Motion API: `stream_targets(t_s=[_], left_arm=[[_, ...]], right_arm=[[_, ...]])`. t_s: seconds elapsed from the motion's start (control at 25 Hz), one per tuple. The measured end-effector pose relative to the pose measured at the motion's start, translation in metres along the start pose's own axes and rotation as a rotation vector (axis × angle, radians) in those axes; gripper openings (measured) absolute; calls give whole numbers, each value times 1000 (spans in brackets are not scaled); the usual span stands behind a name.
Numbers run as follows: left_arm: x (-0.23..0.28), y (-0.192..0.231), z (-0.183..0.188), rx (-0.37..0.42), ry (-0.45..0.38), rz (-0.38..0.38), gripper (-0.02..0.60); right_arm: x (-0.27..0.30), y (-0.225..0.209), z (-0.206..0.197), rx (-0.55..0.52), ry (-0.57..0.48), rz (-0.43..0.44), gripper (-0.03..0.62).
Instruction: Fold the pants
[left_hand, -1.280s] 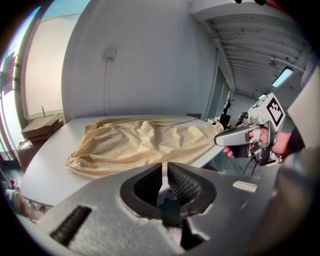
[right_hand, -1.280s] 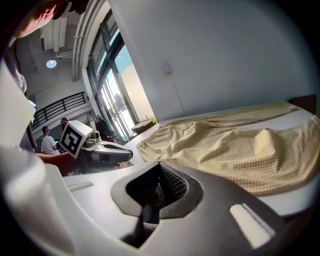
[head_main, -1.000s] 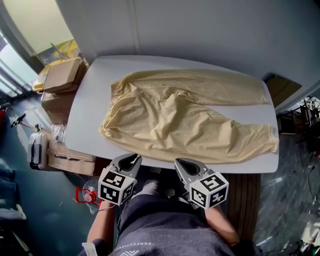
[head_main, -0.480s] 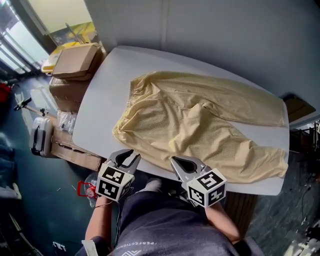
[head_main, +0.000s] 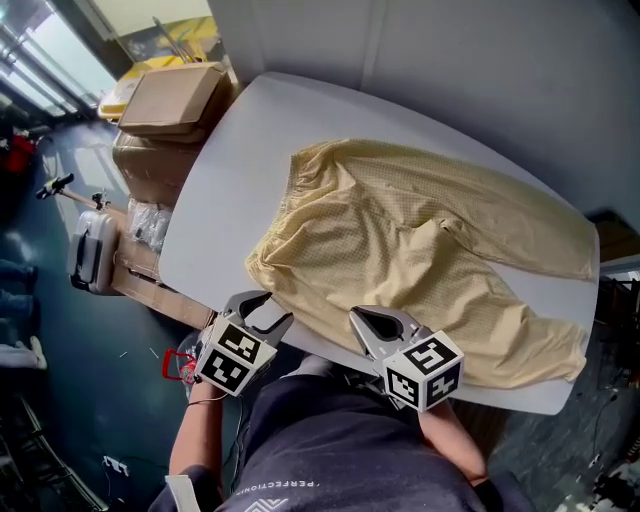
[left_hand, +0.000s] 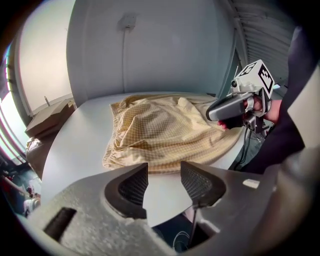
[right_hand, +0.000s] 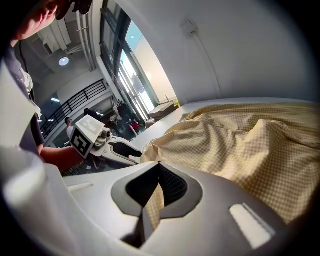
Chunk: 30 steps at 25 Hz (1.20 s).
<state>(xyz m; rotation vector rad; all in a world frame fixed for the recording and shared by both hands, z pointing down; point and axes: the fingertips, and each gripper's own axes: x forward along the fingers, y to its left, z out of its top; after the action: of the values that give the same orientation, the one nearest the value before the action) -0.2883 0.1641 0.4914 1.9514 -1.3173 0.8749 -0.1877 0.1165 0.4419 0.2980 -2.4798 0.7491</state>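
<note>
**Pants lying lengthwise on the worktop, both hand-held grippers hovering at its near edge**

The white worktop (head_main: 215, 190) is carrying the yellow checked pants (head_main: 400, 250), which are stretching along it from the waist end (head_main: 275, 250) on the left to the leg hems on the right, all of it ahead of both tools. The left hand-held gripper (head_main: 265, 308) is sitting nearer that waist corner, and its jaws have just been opening with only the worktop showing between them. The right hand-held gripper (head_main: 362, 320) is pointing at the near leg's edge, jaws pressed together and empty.
</note>
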Motion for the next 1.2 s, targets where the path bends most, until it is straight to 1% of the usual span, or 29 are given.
stream_targets(t_s=[0.12, 0.24, 0.32, 0.48, 0.6, 0.84, 0.92, 1.0, 1.04, 1.16, 1.2], left_arm=[[3, 4, -1, 40, 26, -20, 218], [6, 6, -2, 120, 61, -41, 245], [9, 7, 0, 170, 74, -47, 250], [15, 9, 7, 196, 78, -79, 252], [21, 12, 8, 223, 102, -90, 246], [31, 18, 8, 275, 160, -82, 181], [34, 18, 9, 275, 165, -84, 174], [36, 18, 11, 268, 163, -87, 152], [37, 18, 12, 264, 161, -89, 134], [38, 16, 15, 257, 161, -96, 53], [38, 15, 15, 259, 164, -98, 37]], right_arm=[[6, -4, 4, 10, 11, 3, -3], [10, -9, 8, 30, 15, 2, -2], [11, -12, 10, 45, 16, -4, -3], [13, -22, 13, 65, 17, -22, -3], [14, -25, 12, 82, 22, -27, -2], [10, -32, 13, 111, 14, -42, -3], [9, -36, 12, 120, 14, -52, -2], [7, -39, 11, 132, 12, -64, -2], [6, -40, 10, 137, 10, -70, -2], [3, -40, 9, 146, 4, -80, -2], [2, -39, 9, 148, 3, -83, -2]])
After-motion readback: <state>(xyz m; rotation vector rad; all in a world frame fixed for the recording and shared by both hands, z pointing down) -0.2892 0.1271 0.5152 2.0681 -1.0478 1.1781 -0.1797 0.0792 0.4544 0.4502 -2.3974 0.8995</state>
